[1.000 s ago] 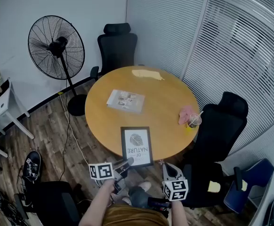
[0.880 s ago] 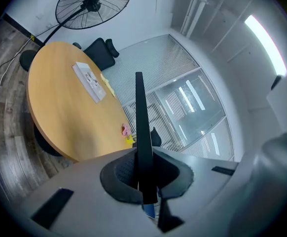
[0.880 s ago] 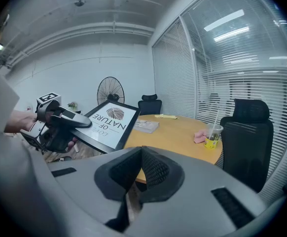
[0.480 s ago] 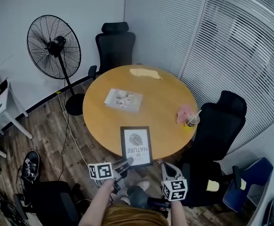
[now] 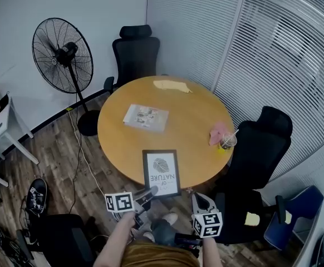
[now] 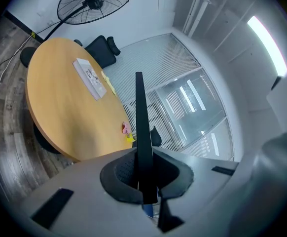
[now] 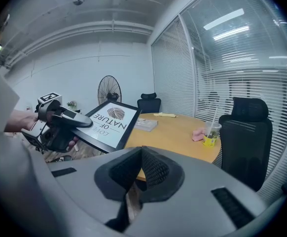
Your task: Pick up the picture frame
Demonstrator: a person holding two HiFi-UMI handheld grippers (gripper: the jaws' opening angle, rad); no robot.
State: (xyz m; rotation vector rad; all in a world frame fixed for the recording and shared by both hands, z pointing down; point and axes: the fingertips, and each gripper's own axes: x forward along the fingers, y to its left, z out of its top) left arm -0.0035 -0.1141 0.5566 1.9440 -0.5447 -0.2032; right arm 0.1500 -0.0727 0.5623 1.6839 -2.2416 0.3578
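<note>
The picture frame [image 5: 161,173] is black-edged with a white print that reads "LOVE OF NATURE". It hangs over the near edge of the round wooden table [image 5: 190,121]. My left gripper [image 5: 149,193] is shut on its near left corner. In the left gripper view the frame [image 6: 140,117] stands edge-on as a thin dark strip clamped between the jaws of that gripper [image 6: 144,179]. My right gripper [image 5: 199,198] hovers to the right of the frame, apart from it, jaws shut and empty. From the right gripper [image 7: 141,153] I see the frame [image 7: 109,124] tilted in the left gripper [image 7: 59,125].
On the table lie a magazine [image 5: 146,118], a yellow cloth [image 5: 172,85], a pink item [image 5: 218,132] and a cup with a straw [image 5: 228,143]. Black chairs [image 5: 258,149] [image 5: 135,52] flank the table. A standing fan [image 5: 63,52] is at the left, a white desk [image 5: 0,128] further left.
</note>
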